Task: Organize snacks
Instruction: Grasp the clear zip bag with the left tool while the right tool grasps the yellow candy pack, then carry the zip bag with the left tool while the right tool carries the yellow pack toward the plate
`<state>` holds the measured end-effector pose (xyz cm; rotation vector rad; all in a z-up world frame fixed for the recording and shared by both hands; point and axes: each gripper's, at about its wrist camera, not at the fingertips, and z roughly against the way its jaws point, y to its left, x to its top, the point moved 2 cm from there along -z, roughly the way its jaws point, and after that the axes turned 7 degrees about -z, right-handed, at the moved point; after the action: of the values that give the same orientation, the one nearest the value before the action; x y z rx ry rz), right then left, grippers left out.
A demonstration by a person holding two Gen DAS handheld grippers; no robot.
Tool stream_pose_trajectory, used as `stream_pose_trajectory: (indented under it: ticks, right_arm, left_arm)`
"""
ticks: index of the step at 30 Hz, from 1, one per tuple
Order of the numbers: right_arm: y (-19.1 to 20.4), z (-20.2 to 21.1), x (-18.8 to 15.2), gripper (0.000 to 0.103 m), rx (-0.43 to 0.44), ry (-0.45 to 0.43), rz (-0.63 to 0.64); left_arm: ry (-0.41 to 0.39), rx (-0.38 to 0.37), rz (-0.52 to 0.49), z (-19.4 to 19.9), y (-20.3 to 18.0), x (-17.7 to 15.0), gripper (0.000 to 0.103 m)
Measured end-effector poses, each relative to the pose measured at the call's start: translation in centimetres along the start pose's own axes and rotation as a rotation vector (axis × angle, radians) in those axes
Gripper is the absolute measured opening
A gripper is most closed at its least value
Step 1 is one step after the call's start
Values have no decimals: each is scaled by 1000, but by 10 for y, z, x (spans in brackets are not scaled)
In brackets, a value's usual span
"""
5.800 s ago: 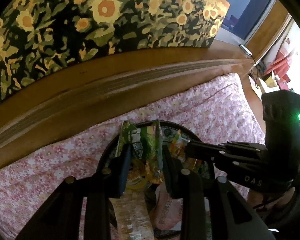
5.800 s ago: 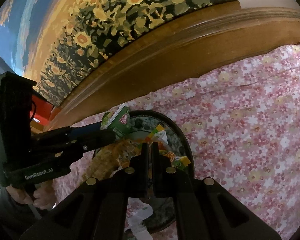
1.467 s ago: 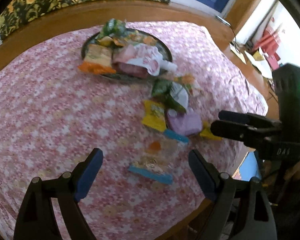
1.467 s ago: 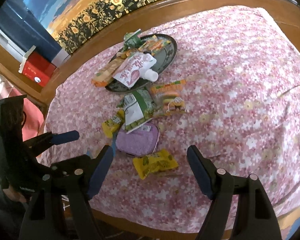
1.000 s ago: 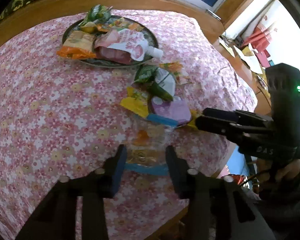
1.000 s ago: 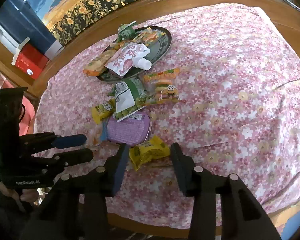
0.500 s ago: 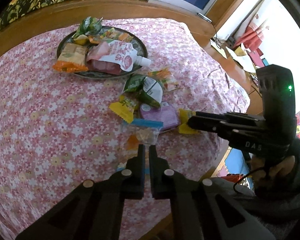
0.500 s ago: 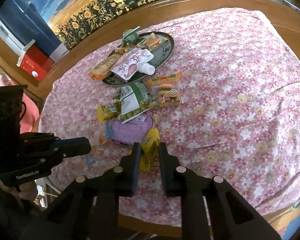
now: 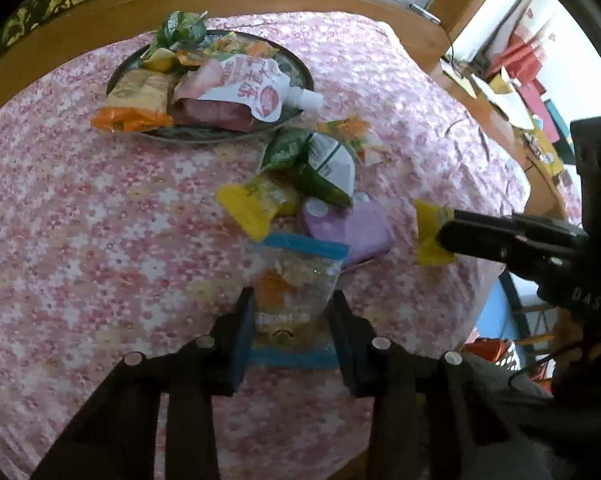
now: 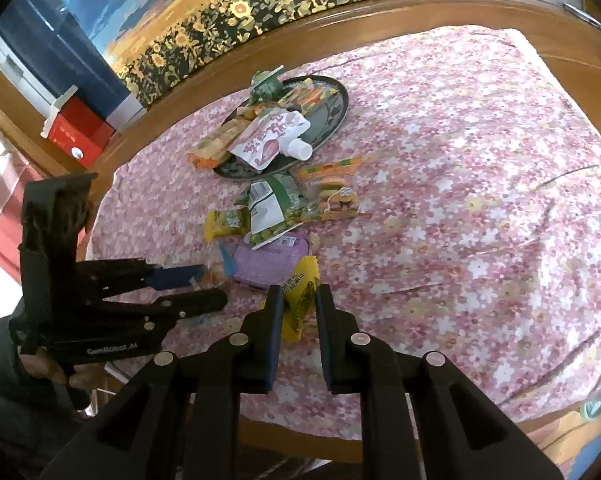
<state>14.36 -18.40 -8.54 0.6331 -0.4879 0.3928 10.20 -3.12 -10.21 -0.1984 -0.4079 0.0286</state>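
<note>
worktop (image 10: 480,184) is covered by a pink floral cloth, with a sunflower-print panel (image 10: 260,4) behind it at 12 o'clock. a dark round plate (image 9: 296,70) sits toward the far edge, at 11 o'clock in the left wrist view, loaded with an orange-ended packet (image 9: 138,98), a white spouted pouch (image 9: 252,90) and green wrappers. loose snacks lie at 6 o'clock from the plate: a green-and-white pea bag (image 10: 274,206), a burger-print gummy pack (image 10: 338,196) at its 3 o'clock, a yellow wrapper (image 10: 224,222) at its 9 o'clock, and a purple pouch (image 10: 268,260) at its 6 o'clock, touching it.

left gripper (image 9: 292,320) is closed on a clear blue-edged packet (image 9: 296,276), pads pressing both sides; the packet's far edge overlaps the purple pouch. whether it is clear of the cloth cannot be told.

right gripper (image 10: 296,306) is closed on a small yellow packet (image 10: 298,294), held on edge just at 6 o'clock of the purple pouch, near the worktop's front edge.
</note>
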Motion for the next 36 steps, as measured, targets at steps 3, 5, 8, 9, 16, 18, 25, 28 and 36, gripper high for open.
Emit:
stream_pose_trajectory:
  ticks: [3, 5, 8, 9, 16, 18, 25, 28, 36]
  right_arm:
    - [-3, 4, 1, 18, -3, -6, -13]
    - [-3, 5, 3, 18, -2, -10, -17]
    - [-4, 8, 5, 18, 2, -18, -19]
    - [-3, 10, 6, 18, 5, -23, -18]
    - [1, 16, 15, 18, 21, -51, -17]
    - [0, 17, 17, 18, 25, -54, -17]
    - [2, 19, 27, 18, 44, -66, -11]
    - [4, 18, 33, 18, 51, -69, -6]
    - [8, 17, 53, 15, 72, -82, 6]
  left_arm:
    - [-9, -39, 18, 5, 3, -2, 31]
    - [-10, -39, 22, 10, 3, -4, 30]
    - [-15, -27, 21, 22, 2, -6, 30]
    - [-20, -26, 22, 26, 1, -6, 30]
    - [-54, -26, 35, 46, 5, 1, 30]
    - [-61, -15, 32, 48, 6, 4, 30]
    - [-84, 0, 35, 57, 13, 19, 30]
    - [-93, 3, 32, 61, 15, 25, 31]
    - [-124, 5, 31, 68, 22, 46, 31]
